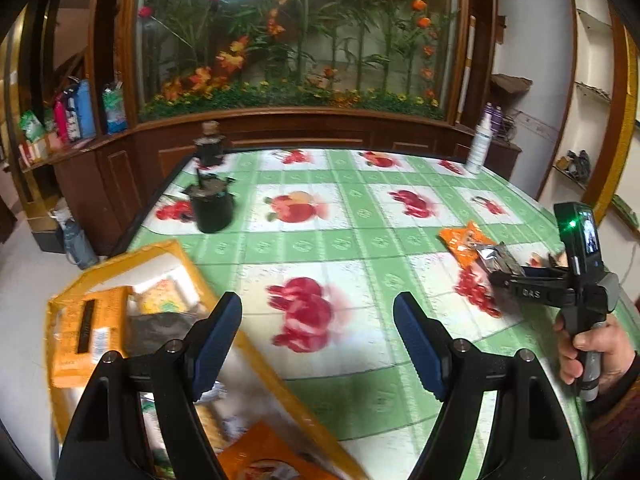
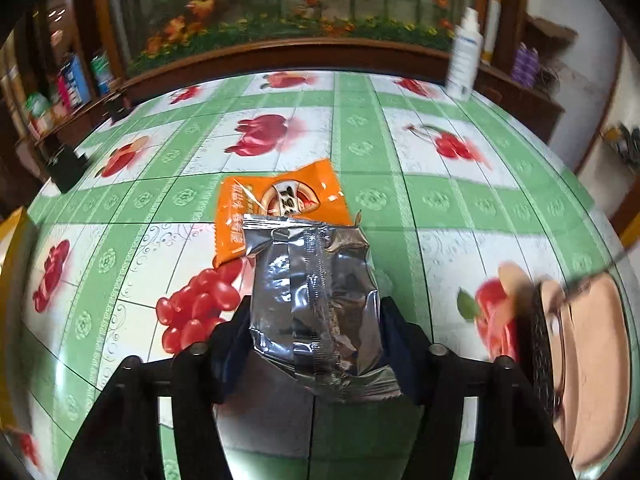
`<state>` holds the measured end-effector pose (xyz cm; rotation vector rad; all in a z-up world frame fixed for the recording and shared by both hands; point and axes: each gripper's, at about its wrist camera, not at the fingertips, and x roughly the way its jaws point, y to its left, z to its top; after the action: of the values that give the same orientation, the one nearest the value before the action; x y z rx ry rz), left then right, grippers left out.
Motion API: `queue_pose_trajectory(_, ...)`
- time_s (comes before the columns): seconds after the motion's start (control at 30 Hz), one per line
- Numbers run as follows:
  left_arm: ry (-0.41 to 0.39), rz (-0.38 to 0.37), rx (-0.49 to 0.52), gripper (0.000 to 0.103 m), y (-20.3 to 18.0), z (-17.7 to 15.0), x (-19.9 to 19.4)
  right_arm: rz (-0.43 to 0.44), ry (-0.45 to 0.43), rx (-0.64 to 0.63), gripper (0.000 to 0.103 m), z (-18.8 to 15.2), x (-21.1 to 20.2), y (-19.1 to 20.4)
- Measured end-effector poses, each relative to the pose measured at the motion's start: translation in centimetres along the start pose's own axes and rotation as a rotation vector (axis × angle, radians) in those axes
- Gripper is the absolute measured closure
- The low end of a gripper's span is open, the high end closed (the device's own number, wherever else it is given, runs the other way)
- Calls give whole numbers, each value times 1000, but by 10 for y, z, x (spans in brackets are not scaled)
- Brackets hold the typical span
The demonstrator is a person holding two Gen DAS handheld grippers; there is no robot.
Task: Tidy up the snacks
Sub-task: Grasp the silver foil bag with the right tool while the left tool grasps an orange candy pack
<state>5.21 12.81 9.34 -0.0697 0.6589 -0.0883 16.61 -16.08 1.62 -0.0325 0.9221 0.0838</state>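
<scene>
where it shows | yellow box (image 1: 176,250) | holds snack packets (image 1: 86,330)

Desk (image 1: 360,216) under a glossy cloth, green-and-white checks with printed red fruit. At 12 o'clock, a dark wood cabinet (image 1: 304,128) runs behind it, carrying a big arched glass case (image 1: 296,32) of orange and red artificial flowers and green stalks. At 9 o'clock, wooden shelving (image 1: 60,120) with coloured packs. At 3 o'clock, white wall (image 1: 532,40) with open shelves (image 1: 592,92). Pale floor (image 1: 24,280) at 8 o'clock. Small ceiling light reflected in the glass.
</scene>
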Motion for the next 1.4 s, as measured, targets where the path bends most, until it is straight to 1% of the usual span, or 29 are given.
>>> queue_pose_trajectory(0.03,9,-20,2,25,-5,0,0,-4,3,21,41,-1,-2,-3)
queue_pose_trajectory(0.1,31,-67,3,26,-19,0,1,37,5,86,41,-8,-13,-11)
queue_pose_trajectory(0.13,47,-94,5,26,-28,0,2,43,12,113,41,-11,-18,-15)
queue_pose_trajectory(0.23,96,-157,20,26,-59,7,8,36,-7,187,41,-21,-35,-28)
queue_pose_trajectory(0.3,133,-178,27,26,-82,17,16,36,-13,192,41,-24,-41,-30)
queue_pose_trajectory(0.33,141,-189,28,26,-91,22,19,23,-18,202,41,-27,-42,-34)
queue_pose_trajectory(0.4,162,-208,37,26,-113,36,32,25,-9,224,41,-29,-41,-40)
queue_pose_trajectory(0.5,200,-197,71,25,-145,58,63,38,16,262,41,-29,-36,-50)
queue_pose_trajectory(0.6,220,-192,113,25,-172,80,107,38,30,277,41,-30,-35,-54)
queue_pose_trajectory(0.7,247,-203,112,26,-185,93,149,53,39,300,41,-32,-36,-57)
queue_pose_trajectory(0.83,280,-227,92,26,-198,103,198,47,49,323,41,-32,-34,-62)
queue_pose_trajectory(0.97,321,-227,83,26,-203,102,230,58,51,347,41,-32,-35,-68)
queue_pose_trajectory(1.03,357,-263,90,26,-203,95,235,47,50,340,41,-32,-35,-66)
queue_pose_trajectory(1.1,389,-282,108,26,-203,88,235,41,51,336,41,-32,-35,-65)
queue_pose_trajectory(1.23,429,-293,196,26,-205,64,224,65,57,354,41,-32,-35,-68)
queue_pose_trajectory(1.3,425,-283,260,25,-207,53,214,77,58,362,41,-32,-35,-69)
queue_pose_trajectory(1.37,422,-269,312,22,-212,42,207,75,59,359,41,-32,-35,-68)
queue_pose_trajectory(1.4,417,-247,325,19,-214,37,206,73,58,355,41,-31,-35,-67)
